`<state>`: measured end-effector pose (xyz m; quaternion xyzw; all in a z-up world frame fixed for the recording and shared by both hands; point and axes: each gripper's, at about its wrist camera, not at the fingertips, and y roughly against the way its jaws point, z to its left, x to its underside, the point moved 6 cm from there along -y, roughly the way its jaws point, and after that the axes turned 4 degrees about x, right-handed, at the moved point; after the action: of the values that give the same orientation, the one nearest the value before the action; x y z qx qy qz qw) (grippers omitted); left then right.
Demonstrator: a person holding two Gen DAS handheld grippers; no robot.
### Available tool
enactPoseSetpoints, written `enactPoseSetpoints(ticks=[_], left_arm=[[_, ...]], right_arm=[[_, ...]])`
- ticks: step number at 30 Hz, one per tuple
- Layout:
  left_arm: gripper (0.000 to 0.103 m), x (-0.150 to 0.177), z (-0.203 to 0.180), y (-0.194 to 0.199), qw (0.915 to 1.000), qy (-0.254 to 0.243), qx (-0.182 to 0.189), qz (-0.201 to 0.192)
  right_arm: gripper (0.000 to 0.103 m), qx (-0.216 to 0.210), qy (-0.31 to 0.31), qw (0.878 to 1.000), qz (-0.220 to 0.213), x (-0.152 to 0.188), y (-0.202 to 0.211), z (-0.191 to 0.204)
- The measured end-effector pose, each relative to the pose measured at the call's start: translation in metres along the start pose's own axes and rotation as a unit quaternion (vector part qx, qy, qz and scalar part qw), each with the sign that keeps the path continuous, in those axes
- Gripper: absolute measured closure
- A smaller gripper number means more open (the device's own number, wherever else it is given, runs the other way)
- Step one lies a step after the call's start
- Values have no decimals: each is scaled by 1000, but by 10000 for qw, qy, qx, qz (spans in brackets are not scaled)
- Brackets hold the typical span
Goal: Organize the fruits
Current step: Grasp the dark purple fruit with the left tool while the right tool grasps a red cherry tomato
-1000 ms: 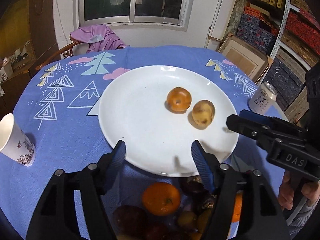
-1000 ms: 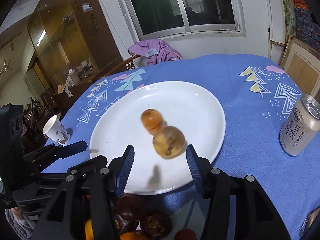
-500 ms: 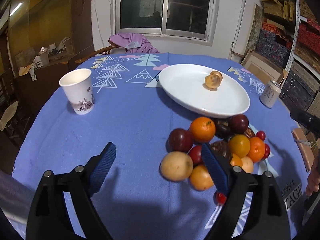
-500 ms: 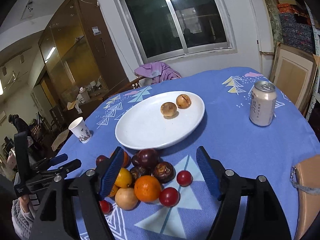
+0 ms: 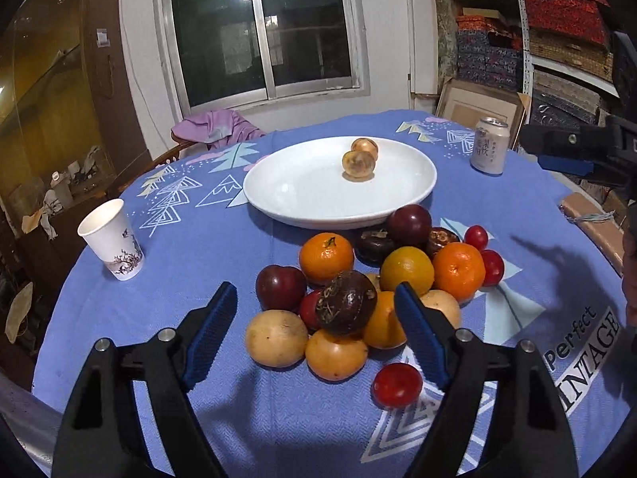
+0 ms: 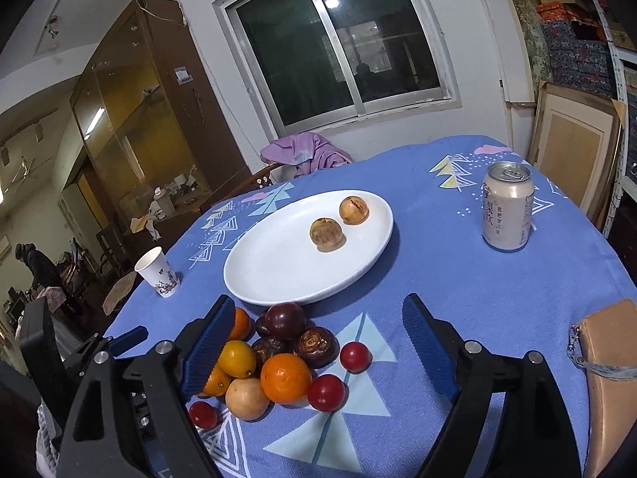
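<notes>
A white plate point(image 5: 338, 219) point(image 6: 278, 267) holds two tan-brown round fruits point(image 5: 358, 165) point(image 6: 326, 233). In front of it on the blue cloth lies a pile of fruit point(image 5: 378, 279) point(image 6: 278, 362): oranges, dark plums, small red ones and pale yellow ones. My left gripper point(image 5: 314, 302) hovers just short of the pile. Its jaws are closing, and a dark brown fruit point(image 5: 346, 302) on top of the pile sits between them untouched. My right gripper point(image 6: 318, 314) hangs above the pile's far side with its jaws opening and nothing gripped.
A paper cup point(image 5: 111, 245) point(image 6: 157, 273) stands left of the plate and a drink can point(image 5: 489, 145) point(image 6: 507, 211) to its right. A tan pouch point(image 6: 609, 378) lies at the table's right edge. A chair with purple cloth point(image 6: 306, 155) is behind the table.
Both grippers have drawn back from over the plate to the fruit pile. The right gripper's jaws have widened, leaving the second tan fruit on the plate. The left gripper has shifted toward the pile.
</notes>
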<state>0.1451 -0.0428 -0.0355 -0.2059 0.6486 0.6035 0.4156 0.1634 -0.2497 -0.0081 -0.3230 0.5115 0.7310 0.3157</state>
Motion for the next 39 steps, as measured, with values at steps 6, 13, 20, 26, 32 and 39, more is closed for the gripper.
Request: enactPoseSetpoints(ticks=[6,13,20,26,32,39], left_arm=[[36,-1,-1,-18,9999,-59,-51,96],[52,2,2,-20,9984,192,505,189],[60,6,12,-9,9976,353,577,141],[55,12,30,-5,9963,674,479,251],[67,23,17,-21,9974,358,380,504],[70,20,26,-22,9969,547,363,432]], right_arm=[[14,33,64,10000,20,2,-2,3],[13,42,17,10000,33,2,-3,1],[13,30,-136,9999,72,3,-5,-6],[13,23,-161,9998,70,3,-5,-7],[12,15,-134,9999,57,2,-4,-6],[12,13,-78,9999,95,4,-5,-3]])
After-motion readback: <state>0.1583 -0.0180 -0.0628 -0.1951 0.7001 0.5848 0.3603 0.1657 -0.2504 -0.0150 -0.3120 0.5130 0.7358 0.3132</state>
